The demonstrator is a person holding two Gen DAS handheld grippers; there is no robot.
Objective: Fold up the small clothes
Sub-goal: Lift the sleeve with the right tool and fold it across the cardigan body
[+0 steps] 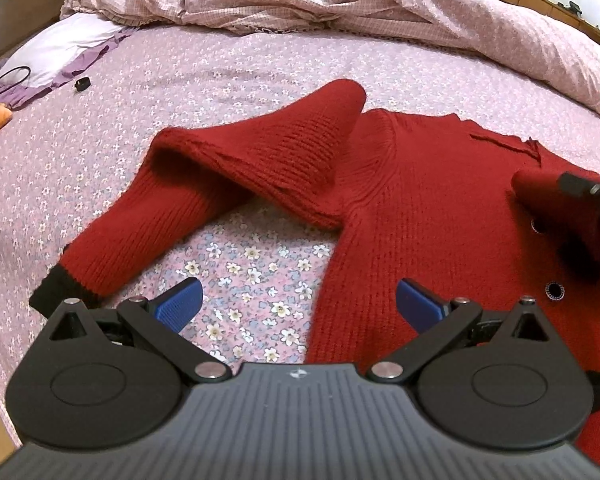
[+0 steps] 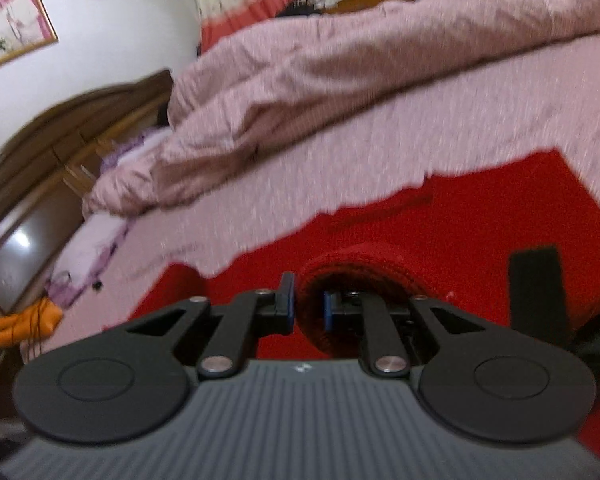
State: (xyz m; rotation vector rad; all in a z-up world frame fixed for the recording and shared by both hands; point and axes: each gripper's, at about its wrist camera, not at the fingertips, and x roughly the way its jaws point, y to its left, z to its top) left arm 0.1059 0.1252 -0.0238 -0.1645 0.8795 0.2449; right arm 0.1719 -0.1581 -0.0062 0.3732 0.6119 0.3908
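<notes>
On the flowered bedsheet (image 1: 228,80), a red knitted cardigan (image 1: 412,216) lies spread front-up, its buttons showing near the right edge of the left wrist view. One black-cuffed sleeve (image 1: 148,216) is doubled loosely on itself but sits humped and uneven; the body appears unfolded, so the work is judged at an early stage, with sleeves to settle and body folds remaining. The left gripper (image 1: 298,306) hovers with jaws wide and empty over the sheet beside the hem. The right gripper (image 2: 309,310), blurred, is pinched narrowly on a raised bunch of red knit. A rumpled pink quilt (image 1: 340,4) lies beyond.
</notes>
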